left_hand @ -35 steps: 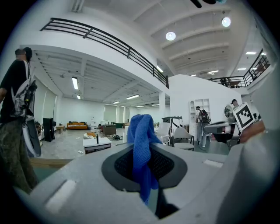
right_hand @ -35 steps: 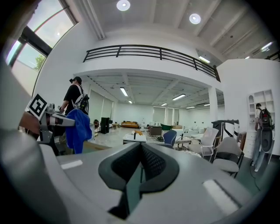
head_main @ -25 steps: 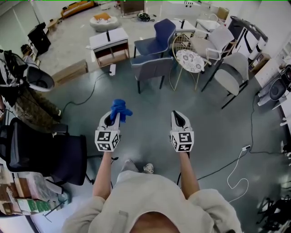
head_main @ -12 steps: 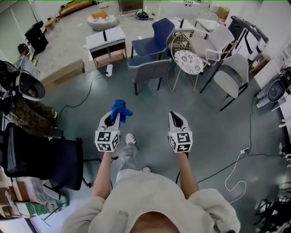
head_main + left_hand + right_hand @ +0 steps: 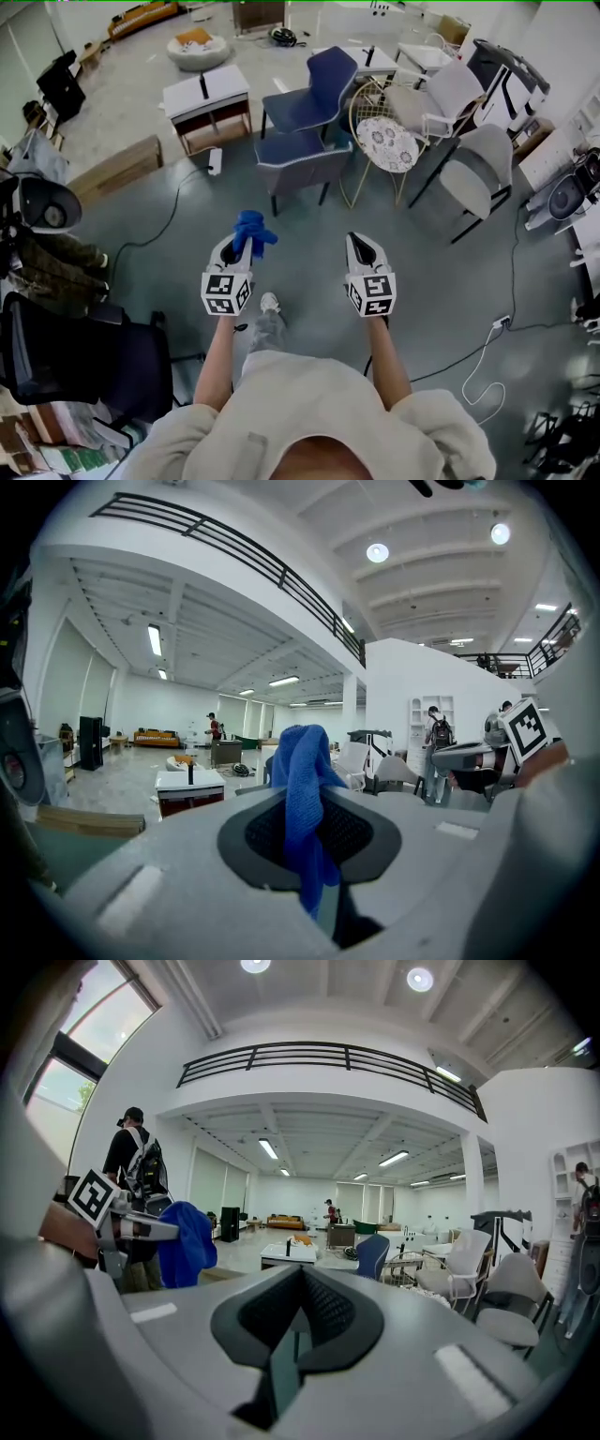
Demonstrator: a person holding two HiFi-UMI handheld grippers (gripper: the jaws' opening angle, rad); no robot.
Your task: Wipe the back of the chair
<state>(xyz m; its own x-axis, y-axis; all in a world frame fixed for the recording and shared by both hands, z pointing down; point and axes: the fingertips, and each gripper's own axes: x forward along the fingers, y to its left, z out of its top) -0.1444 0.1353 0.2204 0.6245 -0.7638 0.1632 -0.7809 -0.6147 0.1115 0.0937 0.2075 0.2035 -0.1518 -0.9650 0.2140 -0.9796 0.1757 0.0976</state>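
My left gripper (image 5: 234, 247) clamps the blue cloth (image 5: 251, 230) ready for wiping, right gripper (image 5: 360, 244) closed empty, both well short of the chair (image 5: 298, 161).

A round patterned side table (image 5: 388, 142) is seen far right, a white low cabinet (image 5: 228, 89) far left, and a wooden crate (image 5: 117, 169) left of it.

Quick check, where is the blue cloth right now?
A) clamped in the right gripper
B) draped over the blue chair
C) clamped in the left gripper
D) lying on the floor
C: the blue cloth is pinched between the jaws of the left gripper, while the right gripper is shut on nothing.
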